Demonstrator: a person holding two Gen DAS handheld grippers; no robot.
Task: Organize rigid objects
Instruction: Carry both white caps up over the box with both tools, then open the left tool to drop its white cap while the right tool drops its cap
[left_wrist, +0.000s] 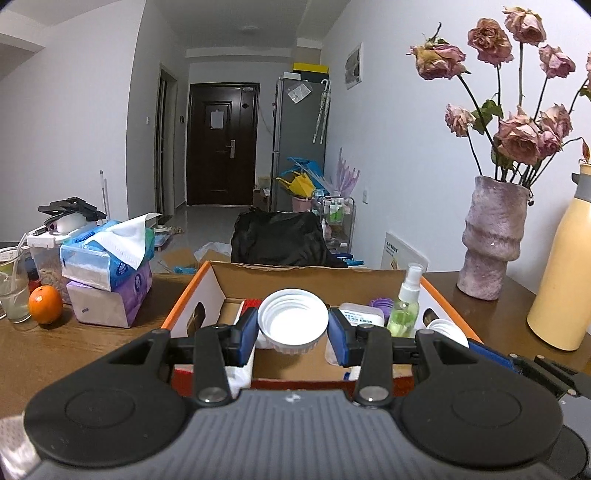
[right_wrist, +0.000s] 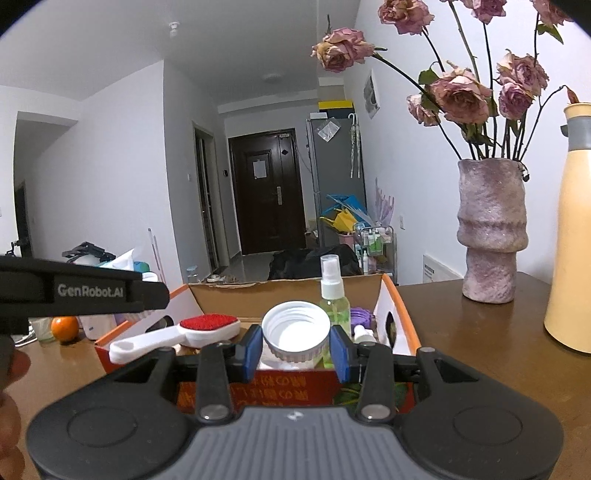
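My left gripper (left_wrist: 292, 334) is shut on a white ribbed screw cap (left_wrist: 293, 320), held open side toward the camera above the orange-rimmed cardboard box (left_wrist: 177, 308). My right gripper (right_wrist: 295, 349) is shut on a second white screw cap (right_wrist: 295, 328) above the same box (right_wrist: 402, 317). Inside the box stand a green spray bottle (left_wrist: 404, 310) (right_wrist: 334, 299), a purple item (left_wrist: 384, 304) (right_wrist: 360, 315) and a white case (left_wrist: 360, 314). A white brush with a red pad (right_wrist: 210, 325) lies over the box's left side. The right gripper's cap (left_wrist: 445, 328) shows at the box's right.
The box sits on a brown wooden table (left_wrist: 74, 354). Left of it are stacked tissue packs (left_wrist: 107, 266), an orange (left_wrist: 45, 304) and a plastic cup (left_wrist: 13, 295). Right of it stand a pink vase of dried roses (left_wrist: 491, 240) (right_wrist: 491, 229) and a yellow flask (left_wrist: 561, 280) (right_wrist: 572, 229).
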